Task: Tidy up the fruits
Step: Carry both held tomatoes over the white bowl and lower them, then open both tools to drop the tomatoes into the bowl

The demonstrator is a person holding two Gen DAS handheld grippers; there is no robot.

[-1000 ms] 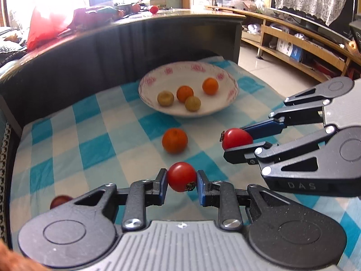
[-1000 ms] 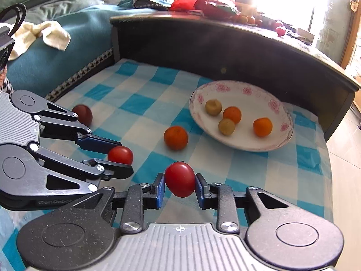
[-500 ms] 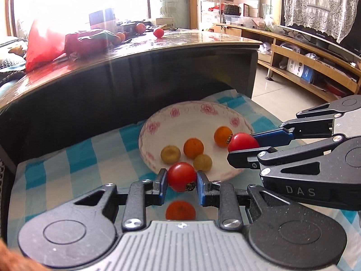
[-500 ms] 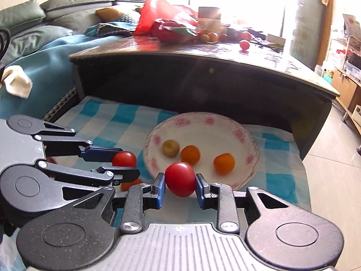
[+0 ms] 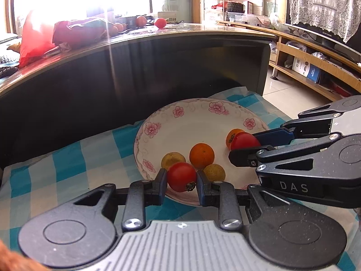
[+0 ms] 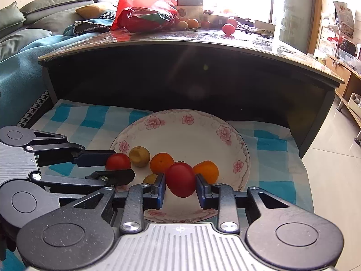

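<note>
A white plate with pink flowers (image 5: 180, 122) (image 6: 198, 133) lies on the blue checked cloth and holds two orange fruits (image 5: 201, 155) (image 6: 206, 171) and two yellowish ones (image 5: 172, 158) (image 6: 140, 156). My left gripper (image 5: 181, 177) is shut on a red tomato (image 5: 180, 176) over the plate's near rim; it also shows in the right wrist view (image 6: 118, 166), holding that tomato (image 6: 118, 161). My right gripper (image 6: 180, 181) is shut on a second red tomato (image 6: 180, 179) over the plate; it shows in the left wrist view (image 5: 244, 145) with its tomato (image 5: 244, 141).
A dark curved table wall (image 5: 158, 72) rises right behind the plate; its top carries a red bag (image 6: 144, 15) and loose fruit (image 6: 227, 28). A teal-covered sofa (image 6: 20, 52) is at the left, tiled floor (image 6: 334, 169) and wooden shelves (image 5: 315, 67) at the right.
Both grippers have moved forward with their tomatoes, from over the open cloth to over the plate. The loose orange on the cloth has dropped out of view.
</note>
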